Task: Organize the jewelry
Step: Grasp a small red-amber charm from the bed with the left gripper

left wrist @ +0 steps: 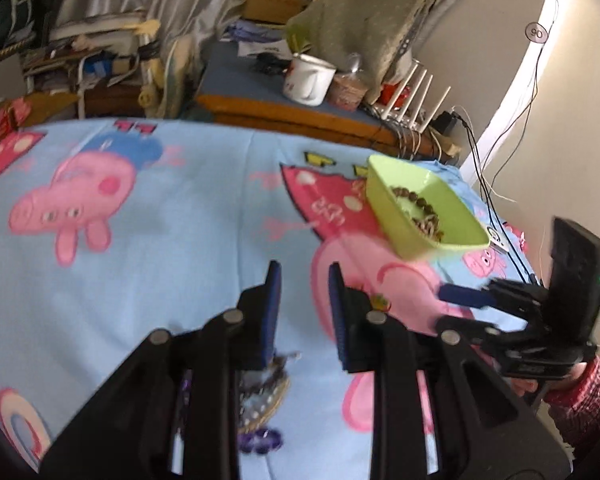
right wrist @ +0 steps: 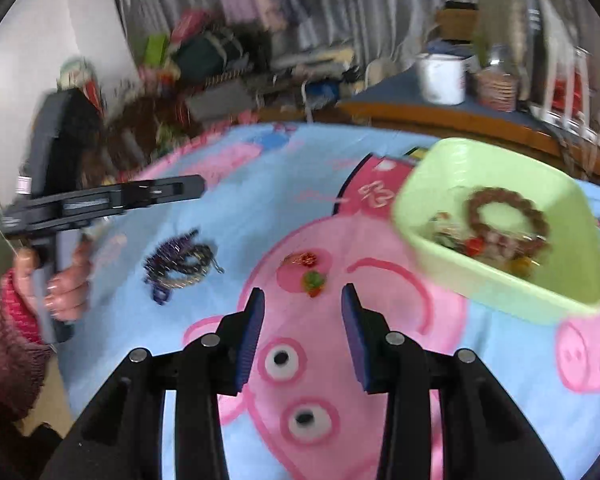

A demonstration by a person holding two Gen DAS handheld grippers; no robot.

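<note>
Right wrist view showed the sorting part-way done, by my judgement; a brown beaded bracelet [right wrist: 507, 216] and other small pieces already lay in the pale green plastic tray [right wrist: 432, 200], while a tangled heap of purple and dark bead strands [right wrist: 180, 264] and two small red and green charms [right wrist: 306, 270] lay loose on the light blue cartoon-pig blanket [right wrist: 260, 184]; the right gripper [right wrist: 302, 312] hung tilted downward over the blanket with its blue-padded jaws spread and nothing between them, the charms just beyond the tips; these looked like its next pick, calling for a short forward dip and a careful pinch on something small; the left gripper [right wrist: 196, 188], gripped in a hand [right wrist: 66, 280] with a red knitted sleeve [right wrist: 14, 316], reached in edge-on from the left near the bead heap; from the left wrist view its jaws [left wrist: 304, 276] stood apart and empty, the bead heap [left wrist: 262, 396] partly hidden under them.
</note>
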